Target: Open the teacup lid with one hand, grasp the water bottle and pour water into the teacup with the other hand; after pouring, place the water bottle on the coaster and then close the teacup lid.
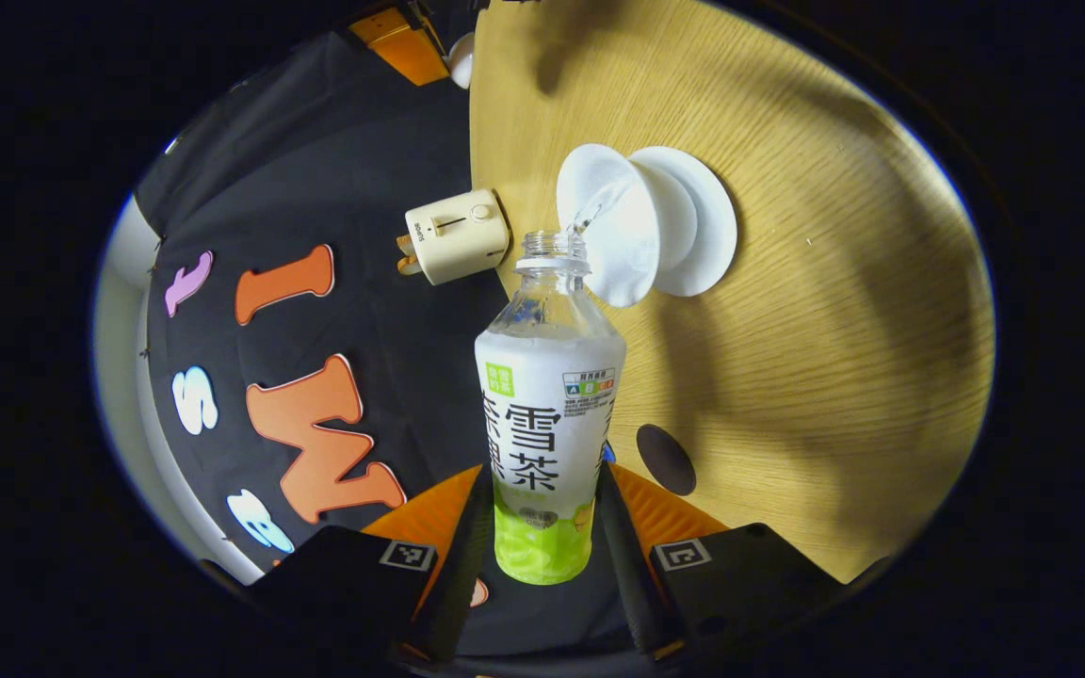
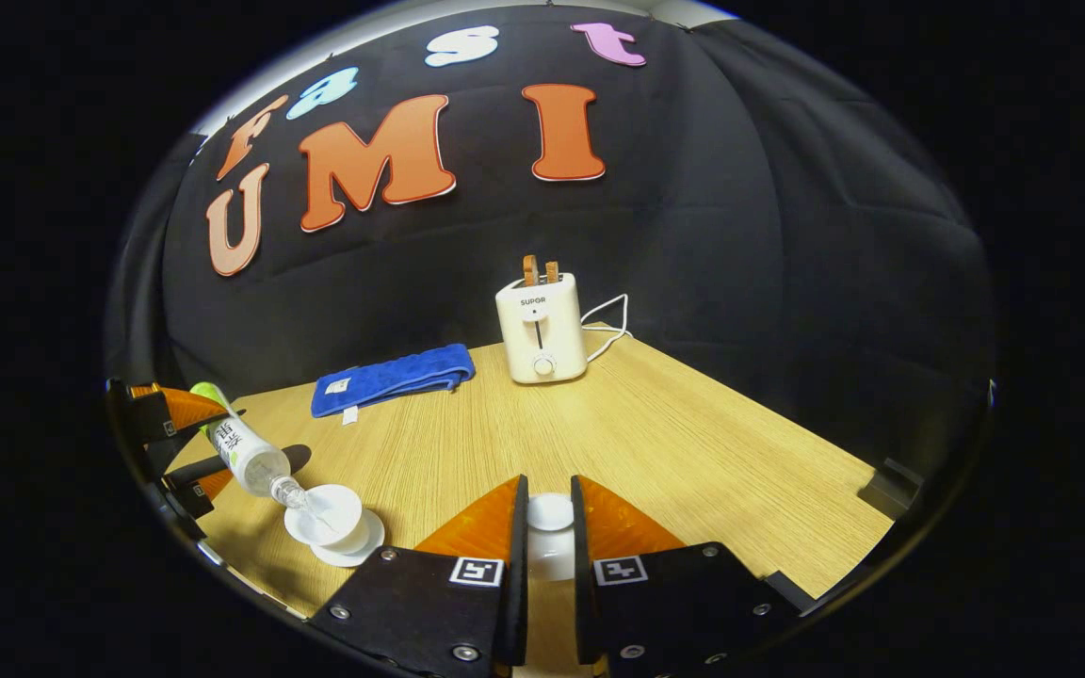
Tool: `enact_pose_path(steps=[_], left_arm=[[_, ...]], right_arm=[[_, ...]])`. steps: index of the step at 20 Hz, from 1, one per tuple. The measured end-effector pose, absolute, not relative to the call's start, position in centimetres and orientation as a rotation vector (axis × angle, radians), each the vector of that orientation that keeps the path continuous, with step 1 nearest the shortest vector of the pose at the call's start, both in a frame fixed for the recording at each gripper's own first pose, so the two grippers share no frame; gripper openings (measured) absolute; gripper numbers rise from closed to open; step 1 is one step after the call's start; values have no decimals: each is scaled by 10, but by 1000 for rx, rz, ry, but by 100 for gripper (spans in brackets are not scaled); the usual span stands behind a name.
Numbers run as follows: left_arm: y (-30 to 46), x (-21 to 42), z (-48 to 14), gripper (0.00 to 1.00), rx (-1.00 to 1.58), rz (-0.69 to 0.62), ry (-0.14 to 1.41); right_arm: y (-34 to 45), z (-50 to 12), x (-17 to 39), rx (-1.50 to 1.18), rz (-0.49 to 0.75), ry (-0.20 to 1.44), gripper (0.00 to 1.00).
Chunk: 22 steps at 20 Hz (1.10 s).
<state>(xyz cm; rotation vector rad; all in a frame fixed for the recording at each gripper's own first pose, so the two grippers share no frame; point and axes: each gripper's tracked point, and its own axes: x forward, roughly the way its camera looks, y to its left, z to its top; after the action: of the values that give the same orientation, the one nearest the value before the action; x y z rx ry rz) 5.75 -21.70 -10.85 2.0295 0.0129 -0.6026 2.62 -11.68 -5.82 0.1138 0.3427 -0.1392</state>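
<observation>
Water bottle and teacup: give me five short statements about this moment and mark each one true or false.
1. The left gripper holds the water bottle between its fingers. True.
2. The bottle still has its cap on. False: its mouth is open and water streams into the teacup.
3. The teacup stands on a white saucer. True.
4. The right gripper is empty. False: its fingers grip the white teacup lid.
5. The blue towel lies under the teacup. False: in the right gripper view it lies apart from it, toward the back of the table, left of the toaster.
</observation>
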Motion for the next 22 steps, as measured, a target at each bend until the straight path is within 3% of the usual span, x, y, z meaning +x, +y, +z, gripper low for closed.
enact_pose_path(steps=[2, 4, 7, 8, 10, 14, 22], left_arm=[[-219, 58, -107, 69, 2066, -595, -6], [-220, 56, -104, 68, 2088, -593, -17], [-221, 58, -105, 68, 2116, -594, -29], [-221, 58, -103, 68, 2125, -588, -36], [-222, 57, -103, 71, 2128, -589, -36], [-220, 58, -103, 68, 2105, -595, -23], [-201, 53, -140, 67, 1757, -617, 194]], right_arm=[[-117, -58, 26, 114, -139, 344, 16], [-117, -59, 26, 113, -137, 347, 20], [-115, -58, 27, 110, -134, 347, 20], [-115, -59, 26, 109, -133, 348, 16], [-116, -59, 26, 110, -134, 350, 20], [-117, -60, 26, 113, -137, 351, 20], [-111, -62, 27, 116, -125, 358, 21]])
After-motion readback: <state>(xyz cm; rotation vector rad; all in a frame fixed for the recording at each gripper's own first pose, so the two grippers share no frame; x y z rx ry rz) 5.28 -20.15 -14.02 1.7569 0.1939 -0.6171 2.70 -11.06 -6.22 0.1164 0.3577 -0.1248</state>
